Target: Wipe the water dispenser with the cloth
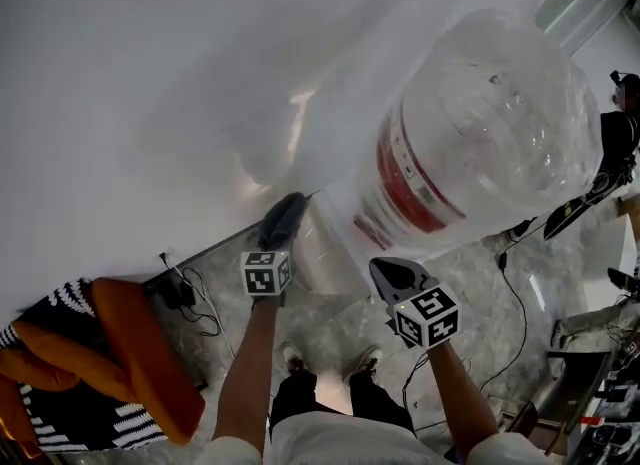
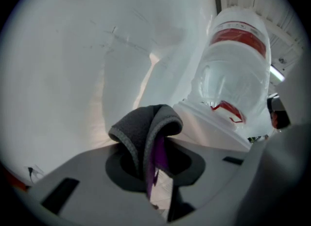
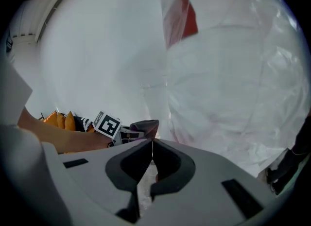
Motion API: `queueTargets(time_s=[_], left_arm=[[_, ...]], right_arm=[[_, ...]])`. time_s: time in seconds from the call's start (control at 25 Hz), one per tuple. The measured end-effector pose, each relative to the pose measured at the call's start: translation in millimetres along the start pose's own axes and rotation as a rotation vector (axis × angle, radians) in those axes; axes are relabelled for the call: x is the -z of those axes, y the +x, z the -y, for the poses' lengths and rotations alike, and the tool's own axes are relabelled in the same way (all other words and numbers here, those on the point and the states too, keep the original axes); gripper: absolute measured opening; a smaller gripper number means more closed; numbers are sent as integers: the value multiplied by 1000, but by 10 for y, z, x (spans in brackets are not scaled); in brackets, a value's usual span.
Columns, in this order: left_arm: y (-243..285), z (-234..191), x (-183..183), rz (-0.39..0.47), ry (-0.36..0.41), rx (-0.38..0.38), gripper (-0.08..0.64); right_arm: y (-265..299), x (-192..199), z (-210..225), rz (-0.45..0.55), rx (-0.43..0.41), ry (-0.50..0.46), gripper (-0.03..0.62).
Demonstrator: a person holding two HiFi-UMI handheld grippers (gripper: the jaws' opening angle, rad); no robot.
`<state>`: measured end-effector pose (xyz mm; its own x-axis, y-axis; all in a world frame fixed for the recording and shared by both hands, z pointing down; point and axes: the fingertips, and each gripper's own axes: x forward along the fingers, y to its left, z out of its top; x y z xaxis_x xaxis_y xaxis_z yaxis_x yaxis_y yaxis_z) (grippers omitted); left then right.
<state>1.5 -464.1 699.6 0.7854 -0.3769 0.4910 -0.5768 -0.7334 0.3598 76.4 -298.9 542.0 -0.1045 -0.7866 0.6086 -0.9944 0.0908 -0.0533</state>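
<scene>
Two grippers show in the head view. At centre my left gripper [image 1: 288,208] clamps the grey cloth [image 1: 282,221] right beside the white water dispenser [image 1: 330,248]; I cannot tell if they touch. At 5 o'clock the right gripper [image 1: 388,271] is pinched closed. A film-wrapped bottle [image 1: 480,123] with a red label sits atop the dispenser at 2 o'clock, its fill unclear. Grey stone floor [image 1: 340,328] lies below, with an orange cushion [image 1: 140,353] at 8 o'clock.

Left gripper view: the cloth [image 2: 146,135] is folded between the jaws, the bottle [image 2: 235,69] is at 2 o'clock and a white wall [image 2: 73,50] at 10.

Right gripper view: the jaws meet on nothing, and the film fills 3 o'clock.
</scene>
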Motion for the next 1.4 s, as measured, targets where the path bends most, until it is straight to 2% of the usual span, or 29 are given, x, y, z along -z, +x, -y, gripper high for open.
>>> queueTargets(time_s=[0.28,0.4,0.64,0.84,1.2,1.32,1.4], left_arm=[[224,278,-3,13,-30,88,75],[248,479,80,-12,-15,151,75],[178,1063,385,-117,54,264,75],[6,1442,672,-154,136,330,75],[-299,1997,1066,-164,115,487,75],[-349,2116,1202,-169,117,509,75],[-330,2145,1354,-194,144,516,75]], right_arm=[[63,98,-26,-22,-12,11,15],[32,121,4,-25,-17,8,15],[-65,256,92,-39,-30,-5,15],[-140,326,84,-46,-39,-22,15],[-230,461,38,-50,-49,-12,15],[-252,508,12,-54,-49,-7,15],[-252,530,-12,-61,-54,-13,15]])
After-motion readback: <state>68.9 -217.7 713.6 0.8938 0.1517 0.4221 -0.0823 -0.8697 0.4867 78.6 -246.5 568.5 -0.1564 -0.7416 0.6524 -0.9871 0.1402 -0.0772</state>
